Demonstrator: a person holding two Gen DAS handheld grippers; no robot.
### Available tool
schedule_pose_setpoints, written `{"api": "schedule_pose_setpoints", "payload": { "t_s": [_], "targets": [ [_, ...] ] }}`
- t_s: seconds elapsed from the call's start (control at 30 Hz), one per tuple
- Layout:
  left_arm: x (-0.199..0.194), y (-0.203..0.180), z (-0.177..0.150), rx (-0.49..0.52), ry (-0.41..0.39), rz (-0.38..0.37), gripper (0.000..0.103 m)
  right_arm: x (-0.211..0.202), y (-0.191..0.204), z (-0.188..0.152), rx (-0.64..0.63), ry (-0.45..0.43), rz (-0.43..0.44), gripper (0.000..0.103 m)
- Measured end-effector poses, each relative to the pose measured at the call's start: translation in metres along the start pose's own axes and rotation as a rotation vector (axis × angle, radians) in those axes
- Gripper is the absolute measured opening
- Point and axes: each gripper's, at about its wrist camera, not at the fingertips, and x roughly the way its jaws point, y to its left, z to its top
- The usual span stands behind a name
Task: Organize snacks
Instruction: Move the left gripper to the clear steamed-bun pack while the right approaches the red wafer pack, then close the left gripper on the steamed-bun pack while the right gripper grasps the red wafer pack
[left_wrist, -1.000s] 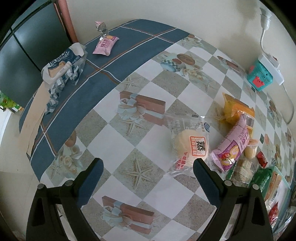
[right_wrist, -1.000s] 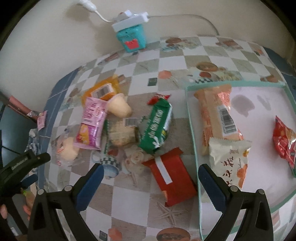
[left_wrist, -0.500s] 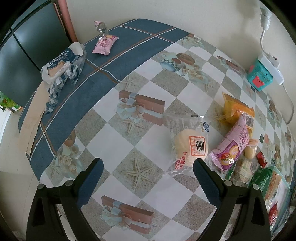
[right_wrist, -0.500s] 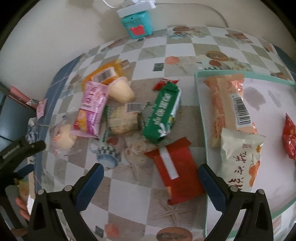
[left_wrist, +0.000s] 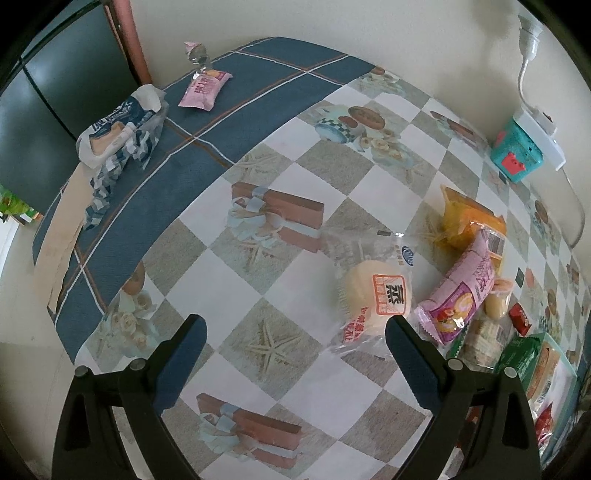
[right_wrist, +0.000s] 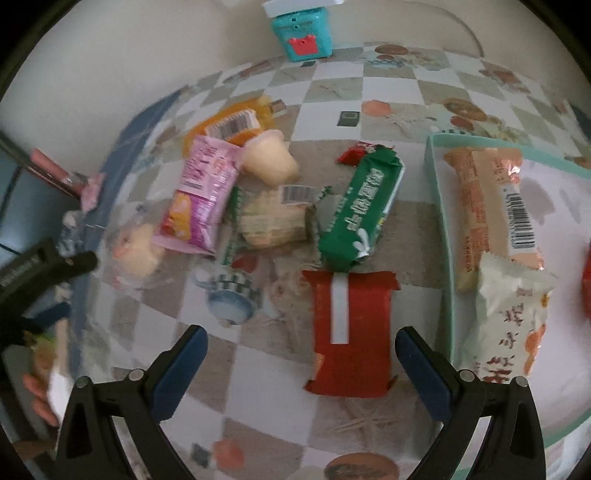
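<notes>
My right gripper (right_wrist: 301, 343) is open just above a red snack packet (right_wrist: 351, 332) that lies flat between its fingers. Behind it lie a green biscuit pack (right_wrist: 360, 210), a cracker pack (right_wrist: 275, 219), a pink packet (right_wrist: 201, 195), a jelly cup (right_wrist: 271, 158) and an orange packet (right_wrist: 232, 120). A teal tray (right_wrist: 441, 225) on the right holds an orange-wrapped bar (right_wrist: 487, 206) and a white packet (right_wrist: 509, 314). My left gripper (left_wrist: 295, 332) hangs open over the tablecloth, its right finger close to a clear-wrapped bun (left_wrist: 373, 291).
A teal box (right_wrist: 303, 31) with a white power strip stands against the wall. At the table's far left corner lie a small pink packet (left_wrist: 205, 88) and a blue-white bag (left_wrist: 118, 136). A dark chair (left_wrist: 55, 74) stands beyond that edge.
My right gripper has moved forward and down toward the snack pile, bringing the red packet between its fingers. The left gripper has hardly moved.
</notes>
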Motion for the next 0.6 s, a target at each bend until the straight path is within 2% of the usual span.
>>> {"api": "schedule_pose_setpoints", "payload": {
  "t_s": [0.07, 0.17, 0.27, 0.37, 0.6],
  "targets": [
    [0.002, -0.004, 0.001, 0.003, 0.002, -0.006, 0.098, 0.001, 0.002, -0.001, -0.02, -0.011, -0.037, 0.099],
    [0.007, -0.009, 0.004, 0.002, 0.016, -0.026, 0.098, 0.003, 0.002, -0.001, -0.022, -0.019, -0.039, 0.093],
    [0.014, -0.016, 0.007, 0.001, 0.02, -0.047, 0.097, 0.004, 0.004, -0.001, -0.051, -0.038, -0.099, 0.085],
    [0.023, -0.028, 0.009, 0.024, 0.016, -0.045, 0.097, 0.006, 0.004, 0.0, -0.046, -0.037, -0.106, 0.078],
    [0.045, -0.045, 0.009, 0.035, 0.042, -0.032, 0.097, 0.013, -0.01, 0.004, -0.028, -0.02, -0.152, 0.054]
  ]
}}
